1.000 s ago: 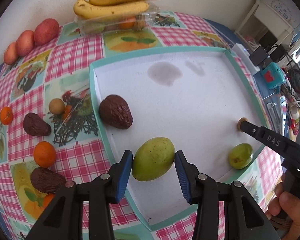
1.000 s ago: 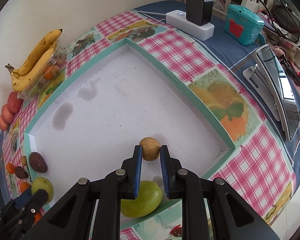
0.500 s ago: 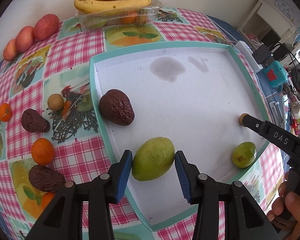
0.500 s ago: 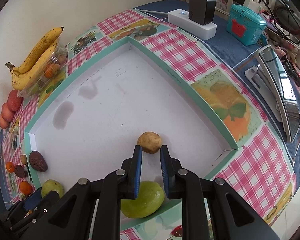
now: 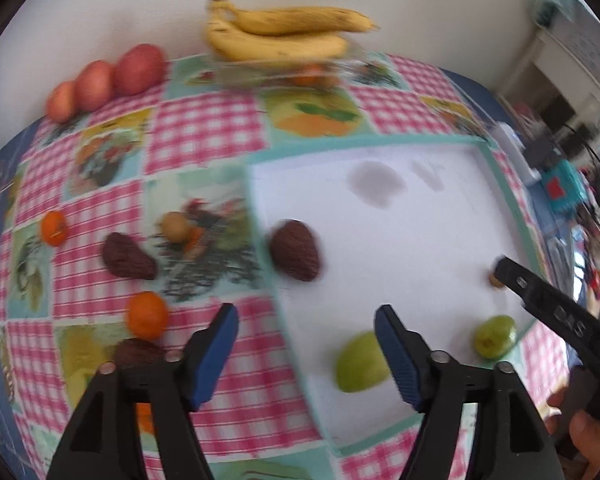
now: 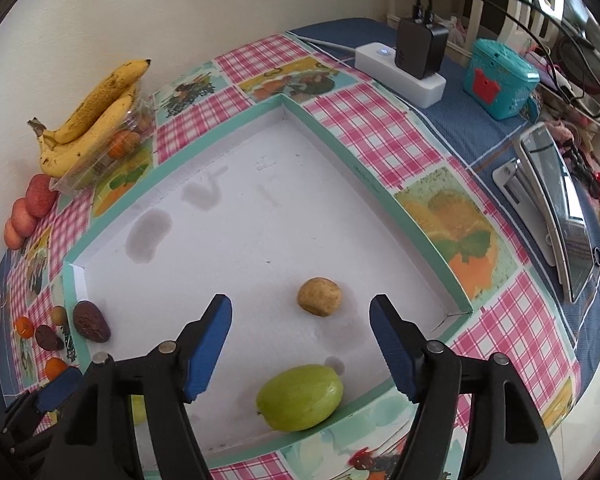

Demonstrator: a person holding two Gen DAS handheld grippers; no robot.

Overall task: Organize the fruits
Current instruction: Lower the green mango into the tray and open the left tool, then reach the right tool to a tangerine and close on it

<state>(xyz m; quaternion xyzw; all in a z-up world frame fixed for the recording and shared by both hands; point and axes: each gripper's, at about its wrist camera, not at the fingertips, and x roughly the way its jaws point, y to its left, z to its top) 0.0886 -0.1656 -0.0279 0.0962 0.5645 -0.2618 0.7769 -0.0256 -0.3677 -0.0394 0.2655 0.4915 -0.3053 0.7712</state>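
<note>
A white tray with a teal rim (image 5: 420, 144) (image 6: 380, 192) lies on the checked tablecloth. In it are a dark avocado (image 5: 295, 250) (image 6: 91, 322), two green fruits (image 5: 360, 362) (image 5: 495, 336) and a small brown round fruit (image 6: 320, 296). My left gripper (image 5: 306, 354) is open and empty, above the tray's left rim; the near green fruit sits just left of its right finger. My right gripper (image 6: 300, 350) is open and empty above the tray floor, the brown fruit lying free just beyond it and a green fruit (image 6: 300, 396) below it.
Left of the tray lie oranges (image 5: 147, 315), dark avocados (image 5: 127, 256) and a small yellowish fruit (image 5: 175, 226). Bananas on a clear box (image 5: 280, 36) and red apples (image 5: 104, 80) stand at the wall. A power strip (image 6: 400, 68), teal box (image 6: 500, 78) and tablet (image 6: 560, 208) sit right.
My left gripper has opened wider and swung left off the green fruit, which stays in the tray. My right gripper has opened and let go of the brown fruit, which rests on the tray.
</note>
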